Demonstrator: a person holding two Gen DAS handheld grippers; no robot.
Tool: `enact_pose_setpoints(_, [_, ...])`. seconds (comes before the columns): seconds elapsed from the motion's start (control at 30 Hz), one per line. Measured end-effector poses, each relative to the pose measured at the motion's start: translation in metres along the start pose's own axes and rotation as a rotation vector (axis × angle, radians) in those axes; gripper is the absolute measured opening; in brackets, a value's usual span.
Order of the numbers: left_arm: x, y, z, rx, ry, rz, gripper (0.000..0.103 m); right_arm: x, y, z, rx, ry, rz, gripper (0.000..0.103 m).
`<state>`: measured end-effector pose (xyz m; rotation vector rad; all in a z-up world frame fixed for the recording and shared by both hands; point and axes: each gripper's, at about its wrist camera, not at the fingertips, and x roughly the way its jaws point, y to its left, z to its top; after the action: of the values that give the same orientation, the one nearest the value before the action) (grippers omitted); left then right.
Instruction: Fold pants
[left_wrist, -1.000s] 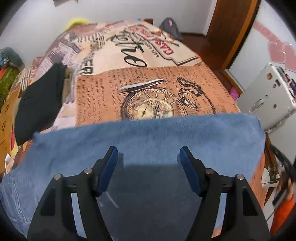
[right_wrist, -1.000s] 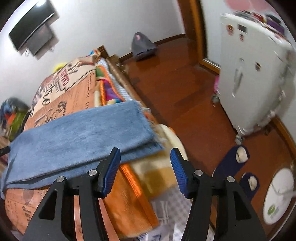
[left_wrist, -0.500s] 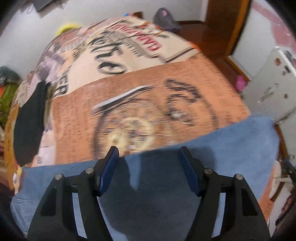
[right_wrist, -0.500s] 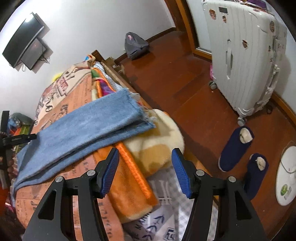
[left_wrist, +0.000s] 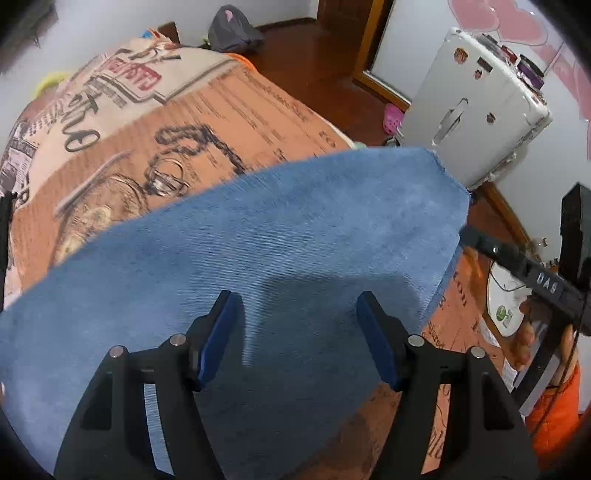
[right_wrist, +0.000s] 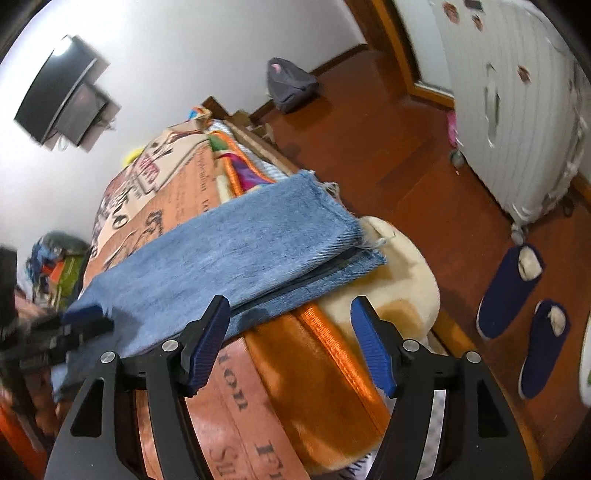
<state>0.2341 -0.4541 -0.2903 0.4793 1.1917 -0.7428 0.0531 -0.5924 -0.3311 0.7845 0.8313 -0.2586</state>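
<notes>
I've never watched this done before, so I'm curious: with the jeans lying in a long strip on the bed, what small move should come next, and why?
Probably move the right gripper forward to pinch the frayed leg ends. The jeans lie folded lengthwise on the bedspread, and both grippers, left included, are open and hold nothing. The hem end hangs past the bed's edge, nearest the right gripper, so folding it back looks likely.

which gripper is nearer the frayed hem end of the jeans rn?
Right. The right gripper hangs open by the bed's edge, just short of the jeans near their frayed hem. The left gripper hovers open over mid-leg, farther from it.
</notes>
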Motion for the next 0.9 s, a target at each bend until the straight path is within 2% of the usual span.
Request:
enact_pose_setpoints(0.07, [0.004,-0.009,-0.001,0.037,-0.011,0.042,0.068,0.003,-0.003,0.002,0.031,0.006,0.015,0.065])
enact_pose_setpoints(0.33, [0.011,-0.023,-0.003,0.072,-0.023,0.066,0.068,0.017,-0.012,0.005,0.132,0.011,0.065,0.069])
enact_pose_setpoints(0.5, [0.016,-0.024,-0.007,0.082,-0.039,0.075,0.072,0.024,-0.017,0.01,0.176,-0.01,0.086,0.071])
enact_pose_setpoints(0.6, [0.015,-0.024,-0.007,0.08,-0.049,0.071,0.072,0.027,-0.017,0.014,0.176,-0.019,0.085,0.06])
enact_pose_setpoints(0.67, [0.015,-0.022,-0.007,0.076,-0.052,0.066,0.072,0.026,-0.016,0.017,0.159,-0.032,0.074,0.045])
enact_pose_setpoints(0.7, [0.015,-0.023,-0.007,0.076,-0.053,0.065,0.072,0.024,-0.016,0.019,0.152,-0.04,0.069,0.041])
enact_pose_setpoints(0.77, [0.014,-0.024,-0.007,0.077,-0.055,0.07,0.072,0.02,-0.016,0.022,0.139,-0.061,0.058,0.024])
enact_pose_setpoints(0.83, [0.012,-0.024,-0.008,0.08,-0.059,0.076,0.072,0.015,-0.016,0.024,0.127,-0.084,0.054,0.014])
enact_pose_setpoints(0.9, [0.006,-0.023,-0.01,0.071,-0.075,0.084,0.072,0.008,-0.013,0.027,0.113,-0.107,0.059,0.01])
